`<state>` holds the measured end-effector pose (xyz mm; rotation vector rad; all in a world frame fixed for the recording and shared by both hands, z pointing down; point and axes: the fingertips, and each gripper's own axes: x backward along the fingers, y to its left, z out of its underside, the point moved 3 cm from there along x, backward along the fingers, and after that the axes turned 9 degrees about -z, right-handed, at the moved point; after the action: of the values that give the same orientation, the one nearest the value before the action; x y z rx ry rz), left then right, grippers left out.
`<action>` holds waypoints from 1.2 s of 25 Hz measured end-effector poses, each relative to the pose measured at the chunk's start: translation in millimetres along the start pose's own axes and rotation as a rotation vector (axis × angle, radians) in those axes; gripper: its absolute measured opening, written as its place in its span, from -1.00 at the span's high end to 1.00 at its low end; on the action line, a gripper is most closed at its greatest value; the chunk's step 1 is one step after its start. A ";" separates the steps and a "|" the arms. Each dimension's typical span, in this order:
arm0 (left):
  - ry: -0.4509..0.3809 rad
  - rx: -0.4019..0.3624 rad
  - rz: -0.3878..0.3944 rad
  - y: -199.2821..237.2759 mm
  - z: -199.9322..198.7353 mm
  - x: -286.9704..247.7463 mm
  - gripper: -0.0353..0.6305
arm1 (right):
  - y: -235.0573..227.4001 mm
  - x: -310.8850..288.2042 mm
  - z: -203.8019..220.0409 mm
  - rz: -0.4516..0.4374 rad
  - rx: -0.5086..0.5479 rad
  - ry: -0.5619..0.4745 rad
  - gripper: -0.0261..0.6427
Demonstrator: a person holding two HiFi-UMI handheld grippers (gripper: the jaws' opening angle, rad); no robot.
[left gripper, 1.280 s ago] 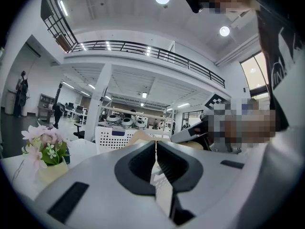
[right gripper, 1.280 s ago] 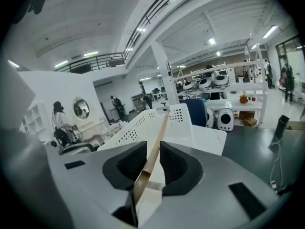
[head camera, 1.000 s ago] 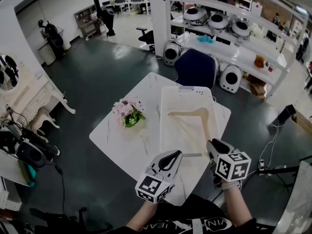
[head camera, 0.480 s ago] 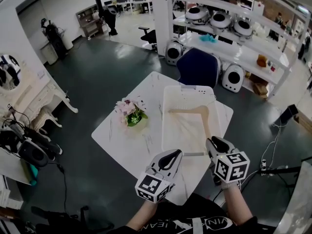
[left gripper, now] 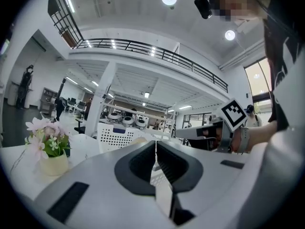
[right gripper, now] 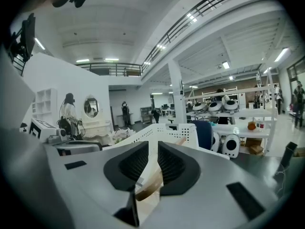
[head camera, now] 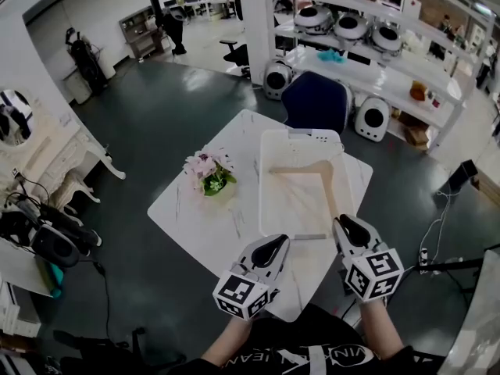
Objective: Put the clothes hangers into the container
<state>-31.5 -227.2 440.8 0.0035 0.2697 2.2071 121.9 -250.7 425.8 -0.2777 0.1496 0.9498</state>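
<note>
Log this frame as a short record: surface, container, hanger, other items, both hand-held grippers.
surface: white table
container: white perforated basket on the table
hanger: one wooden hanger lying inside the basket
other: potted flowers on the table, left of the basket
left hand-held gripper: jaws together, empty, over the table's near edge
right hand-held gripper: jaws together, empty, at the basket's near right corner
task state: hanger in the basket; none seen outside it
</note>
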 end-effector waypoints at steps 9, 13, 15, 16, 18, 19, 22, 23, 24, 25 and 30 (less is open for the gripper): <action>0.020 -0.007 0.006 -7.7 7.2 19.0 0.85 | 23.0 31.4 -5.8 0.013 0.001 -0.103 0.71; 0.031 -0.011 0.010 -16.5 12.0 31.7 0.85 | 38.2 42.9 -0.6 -0.001 0.000 -0.105 0.74; 0.033 -0.013 0.011 -19.9 15.0 39.5 0.85 | 48.3 47.6 4.7 -0.017 -0.007 -0.108 0.74; 0.034 -0.013 0.011 -21.4 16.5 43.4 0.85 | 53.4 50.0 7.7 -0.025 -0.011 -0.109 0.74; 0.038 -0.011 0.011 -24.5 19.5 51.5 0.85 | 63.5 55.2 14.7 -0.038 -0.019 -0.106 0.74; 0.040 -0.009 0.012 -26.2 21.4 55.7 0.85 | 68.9 57.9 18.7 -0.045 -0.023 -0.102 0.74; 0.052 -0.002 0.019 -33.6 29.7 67.9 0.85 | 85.4 66.9 33.1 -0.066 -0.041 -0.089 0.74; 0.058 0.000 0.024 -36.8 33.3 71.4 0.85 | 90.1 70.1 38.4 -0.070 -0.049 -0.085 0.74; 0.066 0.003 0.031 -40.1 37.2 74.5 0.85 | 94.1 73.1 43.9 -0.073 -0.057 -0.081 0.74; 0.074 0.005 0.039 -43.3 40.8 77.4 0.85 | 97.3 76.0 48.9 -0.073 -0.066 -0.077 0.74; 0.088 -0.002 0.067 -50.5 45.1 87.5 0.85 | 105.2 84.4 60.6 -0.063 -0.106 -0.082 0.74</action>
<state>-40.4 -120.0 466.8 -0.0871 0.3205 2.2775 84.6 -108.9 445.0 -0.3393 0.0151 0.9060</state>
